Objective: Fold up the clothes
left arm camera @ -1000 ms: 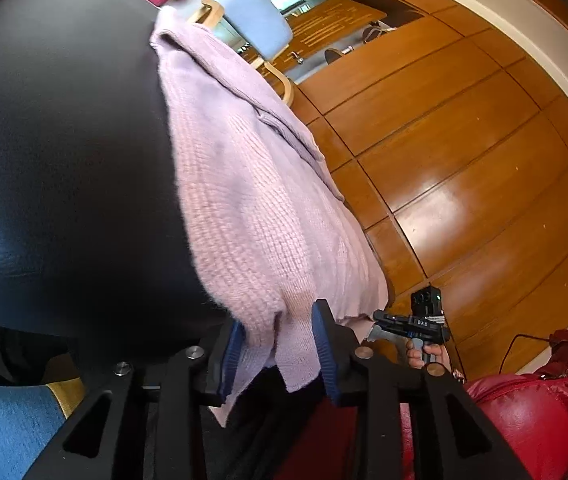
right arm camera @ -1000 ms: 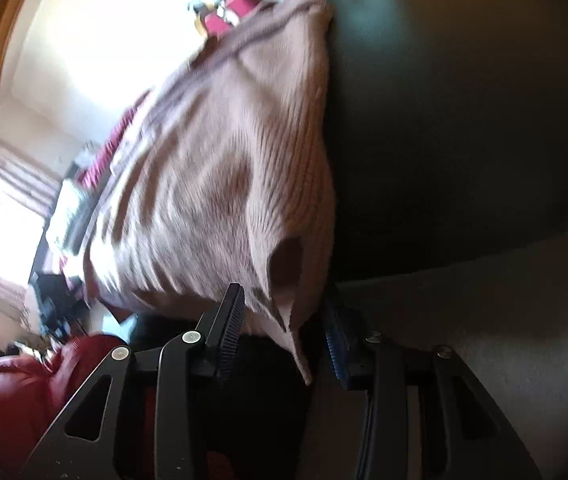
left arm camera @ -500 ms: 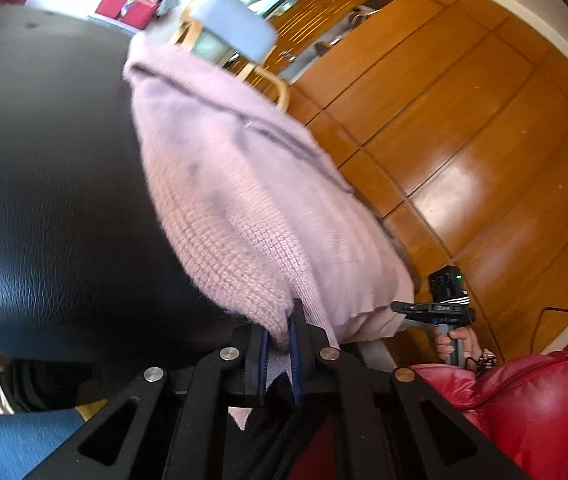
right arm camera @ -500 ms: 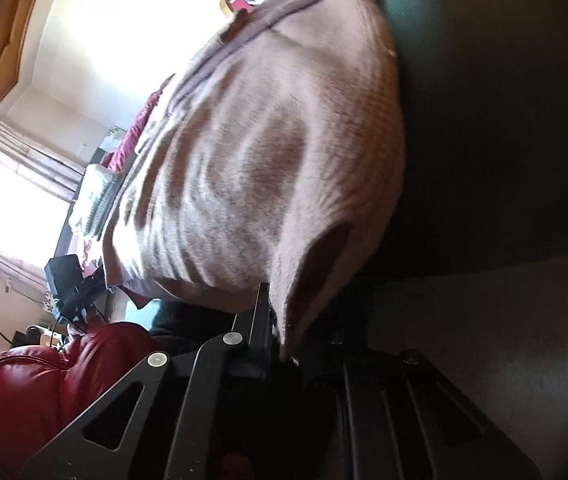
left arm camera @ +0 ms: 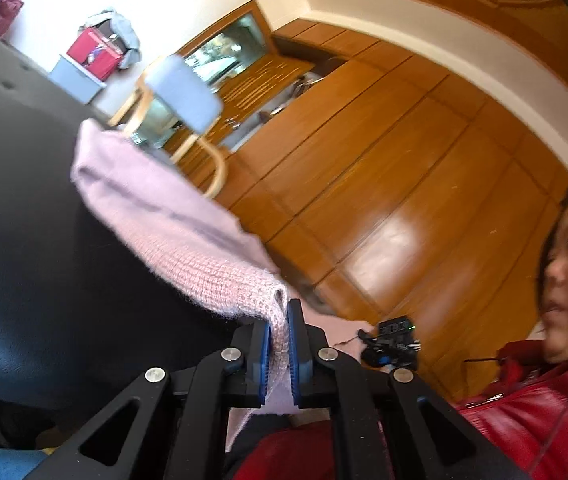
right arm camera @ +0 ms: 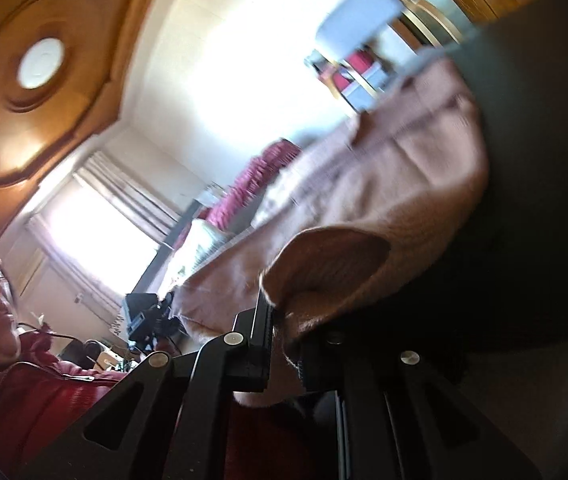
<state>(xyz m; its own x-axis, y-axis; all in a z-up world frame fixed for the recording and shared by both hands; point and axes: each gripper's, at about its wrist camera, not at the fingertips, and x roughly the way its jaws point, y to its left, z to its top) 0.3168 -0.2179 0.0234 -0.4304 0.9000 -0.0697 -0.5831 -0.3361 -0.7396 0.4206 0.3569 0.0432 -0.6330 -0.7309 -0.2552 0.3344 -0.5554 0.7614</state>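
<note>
A pink knitted sweater (left arm camera: 188,236) lies over a black leather surface (left arm camera: 24,240), its near edge lifted off it. My left gripper (left arm camera: 280,320) is shut on the sweater's near corner, the knit pinched between the blue pads. In the right wrist view the same sweater (right arm camera: 383,200) rises toward the camera, and my right gripper (right arm camera: 284,320) is shut on its other near corner, where the fabric curls into an open fold. Each gripper appears small in the other's view: the right gripper (left arm camera: 391,344) and the left gripper (right arm camera: 144,316).
A person in a red jacket (left arm camera: 523,412) stands close behind the grippers. A blue-seated wooden chair (left arm camera: 180,96) stands past the sweater's far end. Wooden wall panels (left arm camera: 383,184) and a red box (left arm camera: 92,54) lie beyond. A bright window (right arm camera: 96,232) shows at left.
Both grippers shut on the sweater's near corners and rose, lifting that edge off the black surface. Both views tilted upward, bringing the walls and ceiling into sight.
</note>
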